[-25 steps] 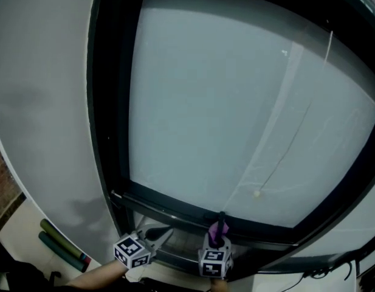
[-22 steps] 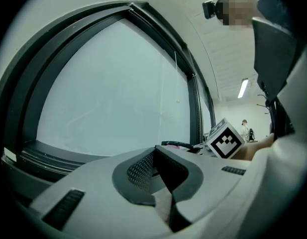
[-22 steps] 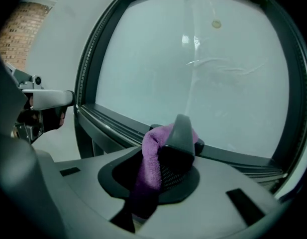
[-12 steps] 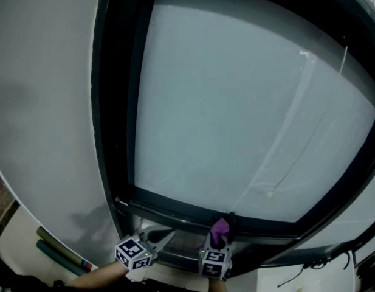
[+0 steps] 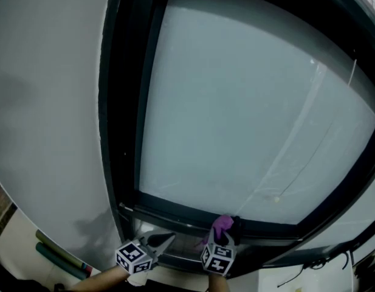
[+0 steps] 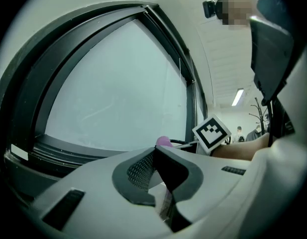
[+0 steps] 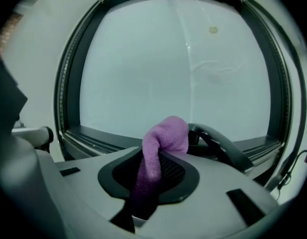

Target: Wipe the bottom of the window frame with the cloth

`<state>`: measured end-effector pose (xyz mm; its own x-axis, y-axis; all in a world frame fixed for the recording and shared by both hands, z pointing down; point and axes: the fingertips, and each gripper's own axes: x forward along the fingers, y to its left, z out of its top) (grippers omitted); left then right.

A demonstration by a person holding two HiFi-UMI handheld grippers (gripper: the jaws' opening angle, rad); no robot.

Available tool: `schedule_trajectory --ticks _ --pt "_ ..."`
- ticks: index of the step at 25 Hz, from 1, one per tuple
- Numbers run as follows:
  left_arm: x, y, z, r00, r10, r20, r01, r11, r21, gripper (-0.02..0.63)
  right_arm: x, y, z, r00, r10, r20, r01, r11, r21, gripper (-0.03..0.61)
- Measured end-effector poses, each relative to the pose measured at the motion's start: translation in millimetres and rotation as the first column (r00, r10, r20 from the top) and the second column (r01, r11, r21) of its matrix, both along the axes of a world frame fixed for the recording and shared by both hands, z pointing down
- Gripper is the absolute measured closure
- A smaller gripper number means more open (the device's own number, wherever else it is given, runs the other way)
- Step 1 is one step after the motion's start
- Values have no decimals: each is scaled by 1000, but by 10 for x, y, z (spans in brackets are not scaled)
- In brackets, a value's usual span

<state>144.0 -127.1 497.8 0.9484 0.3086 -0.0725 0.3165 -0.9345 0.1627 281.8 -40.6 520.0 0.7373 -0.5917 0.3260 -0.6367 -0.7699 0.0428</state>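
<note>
Right hand-held gripper (image 5: 221, 239) sits at 6 o'clock in the head view, jaws clamped on the purple cloth (image 5: 222, 225). In the right gripper view the cloth (image 7: 165, 136) runs up between the jaws as a pinched strip. A rounded wad pokes out past the tips of the right hand-held gripper (image 7: 153, 171).

The wad is at the bottom of the window frame (image 5: 175, 213), the dark rail under the glass (image 5: 236, 114). Touching or just short of the rail, can't tell. A dark curved handle (image 7: 223, 143) is just beside the cloth at its 3 o'clock.

Left hand-held gripper (image 5: 161, 240) is at 9 o'clock of the right one, near the sill. Its jaws are closed together with nothing between them, as the left hand-held gripper (image 6: 158, 166) shows in its own view.

Handling, as a guess: the cloth is soft, light and fleecy, so it squashes flat under pressure and drags on the rail. The hold is on a bunched middle with only a short wad free. That is fine for pushing along the rail, but a hard drag could pull it through the jaws. Wipe looks about to start or just under way.
</note>
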Motion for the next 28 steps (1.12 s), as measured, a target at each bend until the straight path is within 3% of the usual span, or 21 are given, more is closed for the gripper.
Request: schedule_trajectory --ticks 5,10,17,28 --pt "7 -68 6 1000 -5 -6 5 1000 -13 609 165 -86 -190 994 -29 107 17 993 118 492" --pt "28 -83 -51 1000 2 -16 -2 1000 -14 609 246 -136 -258 959 -44 281 -40 957 287 492" --pt "3 -142 -75 1000 -22 -19 22 1000 -5 609 255 -204 -74 937 -73 341 -18 966 257 492" --pt "-88 -273 -98 997 -72 -11 72 997 20 609 149 -511 -55 893 -216 394 131 964 231 492"
